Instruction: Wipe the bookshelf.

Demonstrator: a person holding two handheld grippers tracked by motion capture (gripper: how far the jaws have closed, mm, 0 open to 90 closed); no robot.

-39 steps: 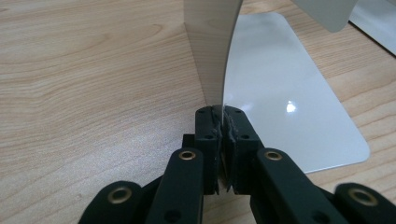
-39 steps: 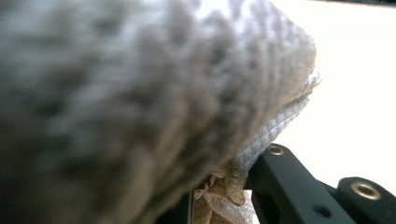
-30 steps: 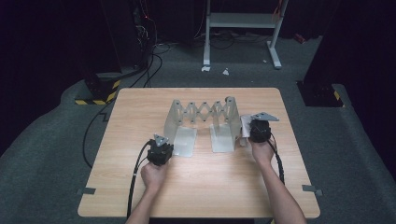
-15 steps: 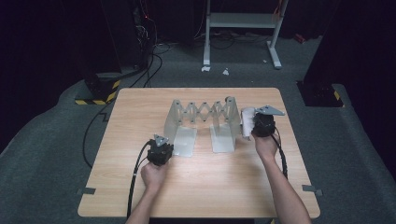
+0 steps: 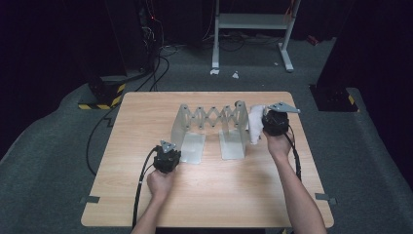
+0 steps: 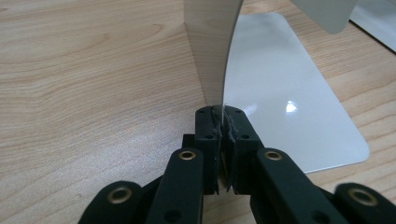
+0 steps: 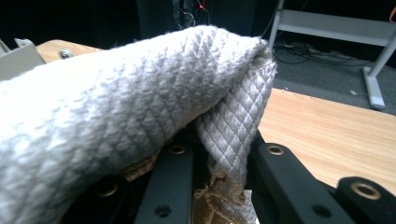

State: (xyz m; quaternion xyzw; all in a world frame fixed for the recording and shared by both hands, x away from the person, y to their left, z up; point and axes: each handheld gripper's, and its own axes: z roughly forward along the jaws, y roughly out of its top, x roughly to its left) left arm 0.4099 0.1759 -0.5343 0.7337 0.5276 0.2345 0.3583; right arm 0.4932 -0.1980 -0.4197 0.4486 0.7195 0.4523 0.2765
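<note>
As you look down from the high view, your left gripper (image 5: 168, 155) sits at the front-left foot of the expandable metal rack (image 5: 210, 127) mid-table (image 5: 146, 112), w/ your left hand (image 5: 159, 183) behind it. Your right gripper (image 5: 274, 122) is at the rack's right end, w/ a white cloth (image 5: 254, 124) against that end.

Left gripper view: jaws pinched shut on the thin upright edge of the rack's plate (image 6: 212, 51); flat base plate (image 6: 289, 102) lies just to the right on the wood.

Right gripper view: jaws clamp the quilted white cloth (image 7: 140, 102), folded & bulging over them, above the table.
</note>
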